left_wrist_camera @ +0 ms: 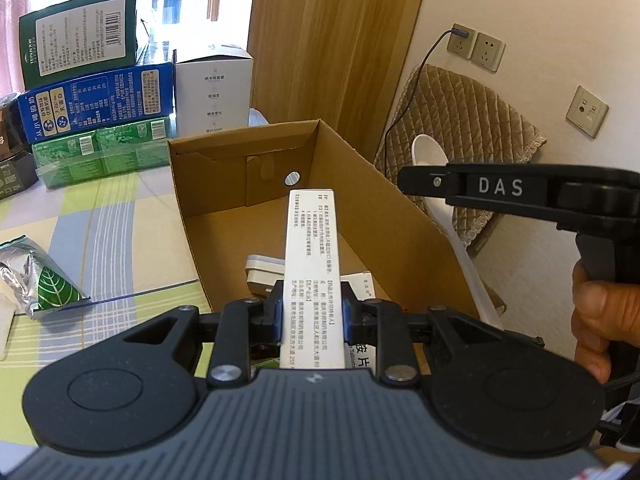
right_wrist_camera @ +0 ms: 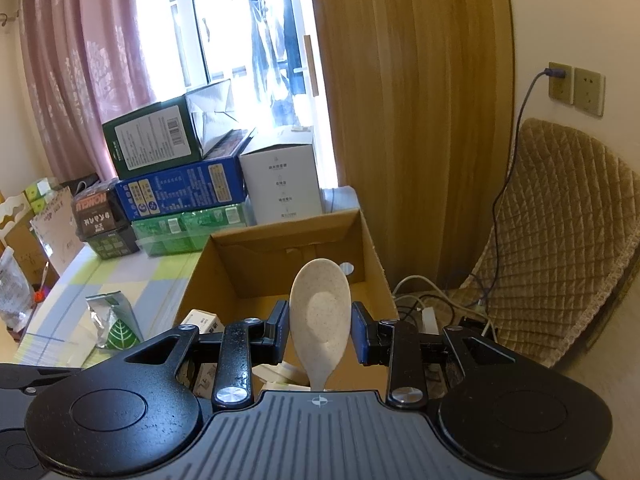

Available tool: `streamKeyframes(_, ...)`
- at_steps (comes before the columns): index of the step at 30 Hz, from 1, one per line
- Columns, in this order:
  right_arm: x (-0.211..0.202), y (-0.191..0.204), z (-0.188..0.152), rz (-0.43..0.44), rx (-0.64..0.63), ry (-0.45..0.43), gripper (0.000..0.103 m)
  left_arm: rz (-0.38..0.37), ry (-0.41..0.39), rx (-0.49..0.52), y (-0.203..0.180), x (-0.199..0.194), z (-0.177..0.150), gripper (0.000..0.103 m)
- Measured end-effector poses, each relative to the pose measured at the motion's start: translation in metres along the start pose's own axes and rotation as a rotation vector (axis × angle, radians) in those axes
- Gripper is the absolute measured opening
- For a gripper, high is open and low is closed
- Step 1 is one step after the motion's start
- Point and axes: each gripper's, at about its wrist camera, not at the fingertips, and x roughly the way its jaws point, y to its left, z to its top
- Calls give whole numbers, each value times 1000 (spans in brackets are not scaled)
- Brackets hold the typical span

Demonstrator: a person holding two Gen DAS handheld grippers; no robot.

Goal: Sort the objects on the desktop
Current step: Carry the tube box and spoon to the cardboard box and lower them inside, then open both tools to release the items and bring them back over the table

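Much of what you hold is hidden from you. Your left gripper [left_wrist_camera: 312,314] pinches a long white carton [left_wrist_camera: 314,264] between its blue pads, and the carton's near end runs out of sight under the gripper body. The print on it is too small to read. It hangs over the open cardboard box [left_wrist_camera: 400,224], whose floor is partly covered from your left wrist view: a white plug adapter [left_wrist_camera: 262,276] peeks out on 1 side of the carton, the corner of another white packet [left_wrist_camera: 362,282] on the other, and more lies cut off beneath the gripper.

Your right gripper [right_wrist_camera: 320,330] carries a speckled white spoon [right_wrist_camera: 320,312], bowl forward, above the same box. The pads stand close on either side of the bowl, but the contact itself sits lower, toward the handle, where the gripper body hides it, so you cannot tell exactly where the jaws bite. From the left wrist view, the black arm marked DAS covers most of the spoon, and only part of your hand [left_wrist_camera: 600,320] shows on the grip.

Beside the box, a foil pouch with a green leaf [left_wrist_camera: 44,280] lies on the checked tablecloth [left_wrist_camera: 120,216]. Behind the box stand stacked cartons: green [left_wrist_camera: 80,36] over blue [left_wrist_camera: 100,100] over clear-wrapped green packs, with a white box [left_wrist_camera: 214,96] just beside them. A quilted chair [right_wrist_camera: 560,248] stands off to the right, cables on the floor near it.
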Motion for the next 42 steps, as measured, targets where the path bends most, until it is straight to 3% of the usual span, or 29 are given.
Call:
streamKeyframes(10, 13, 1, 3, -6, -23, 14, 29, 12, -22, 3, 9, 14, 5, 22)
streamKeyframes(28, 28, 16, 2, 12, -41, 37, 29, 48, -22, -24, 35, -7, -1, 22)
streamKeyframes(32, 29, 20, 6, -17, -55, 22, 30, 48, -24, -27, 39, -10, -2, 27)
streamKeyframes(35, 26, 18, 7, 1, -34, 13, 61, 54, -25, -34, 43, -13, -4, 29)
streamKeyframes(42, 3, 11, 7, 19, 27, -14, 62, 75, -33, -52, 59, -32, -15, 35)
